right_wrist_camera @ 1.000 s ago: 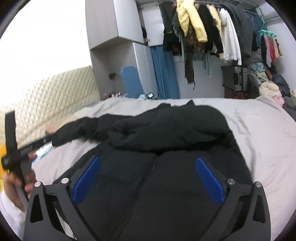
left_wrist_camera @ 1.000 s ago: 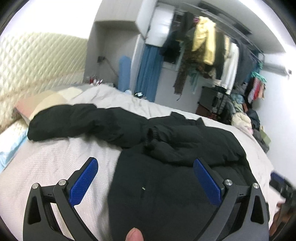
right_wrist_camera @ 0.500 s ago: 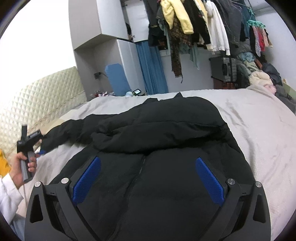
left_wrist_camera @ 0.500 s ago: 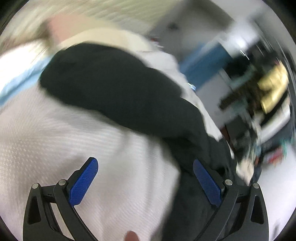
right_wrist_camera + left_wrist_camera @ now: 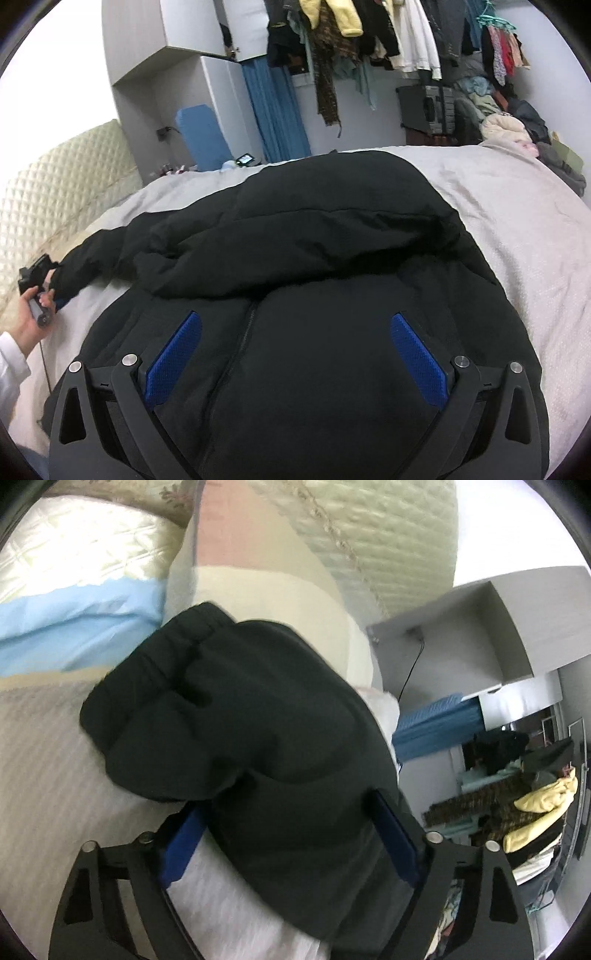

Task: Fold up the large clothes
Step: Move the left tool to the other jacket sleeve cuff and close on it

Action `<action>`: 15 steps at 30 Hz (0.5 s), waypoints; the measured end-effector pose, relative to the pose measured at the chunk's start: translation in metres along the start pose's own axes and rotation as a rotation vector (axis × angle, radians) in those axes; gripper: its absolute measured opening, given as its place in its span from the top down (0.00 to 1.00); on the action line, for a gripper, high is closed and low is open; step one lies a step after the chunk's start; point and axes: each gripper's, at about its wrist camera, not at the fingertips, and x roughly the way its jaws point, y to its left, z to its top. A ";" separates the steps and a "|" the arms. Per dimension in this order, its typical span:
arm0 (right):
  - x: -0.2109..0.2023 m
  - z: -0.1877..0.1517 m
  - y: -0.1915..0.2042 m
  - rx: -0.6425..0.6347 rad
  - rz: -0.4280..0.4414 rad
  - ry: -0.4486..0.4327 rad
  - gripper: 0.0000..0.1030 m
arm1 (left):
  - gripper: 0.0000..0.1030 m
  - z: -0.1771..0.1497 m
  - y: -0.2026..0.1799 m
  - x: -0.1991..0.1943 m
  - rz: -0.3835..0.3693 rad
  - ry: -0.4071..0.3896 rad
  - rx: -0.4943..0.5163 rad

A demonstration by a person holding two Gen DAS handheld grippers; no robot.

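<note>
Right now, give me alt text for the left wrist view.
The left gripper straddles the black jacket sleeve, its blue pads on either side near the cuff, jaws not yet closed. The sleeve lies on a pale bedspread, with a pillow and quilted headboard beyond.

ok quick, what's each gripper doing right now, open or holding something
Left gripper: jaws wide around the black sleeve, not shut on it.
Right gripper: open, holding nothing, above the black jacket.

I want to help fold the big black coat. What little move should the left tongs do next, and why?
Probably close the left tongs on the sleeve. The sleeve already lies between the open blue pads, stretched out over the bed, so gripping it comes before folding it onto the coat.
</note>
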 end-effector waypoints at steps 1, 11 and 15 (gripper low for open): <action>0.002 0.002 -0.003 0.015 -0.007 -0.007 0.00 | 0.23 0.000 -0.005 0.005 0.010 -0.008 0.020; -0.001 0.009 -0.017 0.044 -0.017 -0.022 0.00 | 0.94 0.015 -0.080 -0.017 0.166 -0.163 0.296; -0.011 0.010 -0.015 0.019 -0.020 -0.035 0.00 | 0.98 0.004 -0.102 -0.058 0.183 -0.226 0.346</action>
